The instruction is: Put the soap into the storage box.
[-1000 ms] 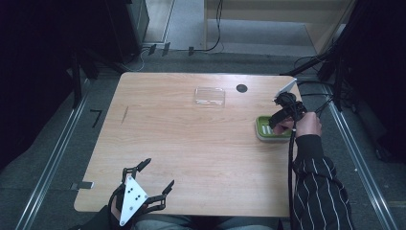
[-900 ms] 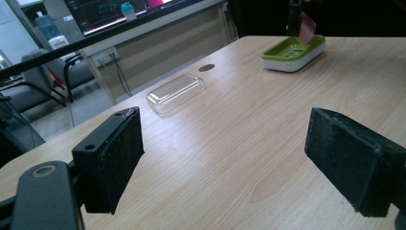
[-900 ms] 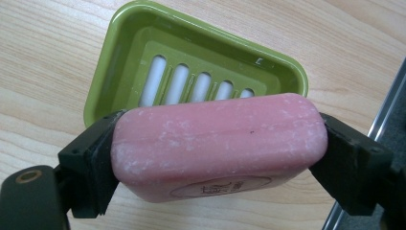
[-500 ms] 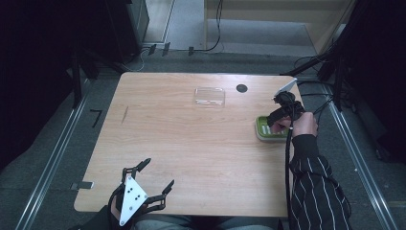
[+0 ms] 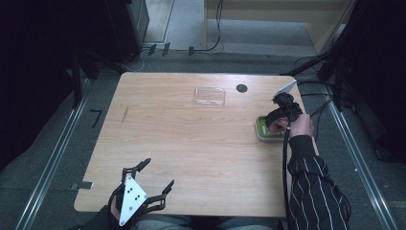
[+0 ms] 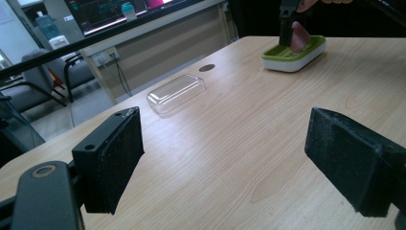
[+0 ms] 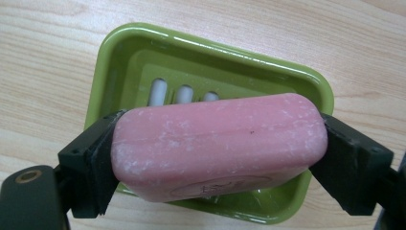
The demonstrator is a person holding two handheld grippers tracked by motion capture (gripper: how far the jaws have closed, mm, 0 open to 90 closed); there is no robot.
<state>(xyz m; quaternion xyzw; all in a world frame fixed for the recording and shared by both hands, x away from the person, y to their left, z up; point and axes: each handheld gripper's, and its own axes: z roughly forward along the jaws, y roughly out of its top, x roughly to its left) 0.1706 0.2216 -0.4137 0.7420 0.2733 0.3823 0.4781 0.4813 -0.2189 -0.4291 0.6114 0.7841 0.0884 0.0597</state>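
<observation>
Left gripper [image 5: 152,186]: low at the near left edge of the table in the high view, in a hand [image 5: 115,207] that comes in from the bottom; its grey three-cornered plate faces up; jaws stand wide apart with nothing between them; in the left gripper view both black pads [image 6: 115,158] hang over bare wood
Table [image 5: 191,143]: light wood with rounded corners, a small dark round hole [image 5: 242,88] near its far edge
Clear lid [image 5: 209,96]: a see-through rectangular cover lying flat on the table near the far edge, just left of the hole, well apart from both grippers; seen also in the left gripper view [image 6: 176,93]
Soap dish [image 5: 266,130]: green tray on a white base, at the right side of the table; in the right gripper view its green rim [image 7: 119,52] and slotted bottom show behind the soap
Soap bar [image 7: 218,143]: pink, rounded, held by its two short ends above the soap dish; whether it touches the dish bottom I cannot tell; in the left gripper view it stands in the dish [image 6: 300,37]
Right gripper [image 7: 218,148]: over the soap dish, jaws clamped on the soap bar, one pad at each end
Right hand [image 5: 299,125]: at the table's right edge, striped sleeve [image 5: 313,191] behind it, a black cable trailing along the arm
</observation>
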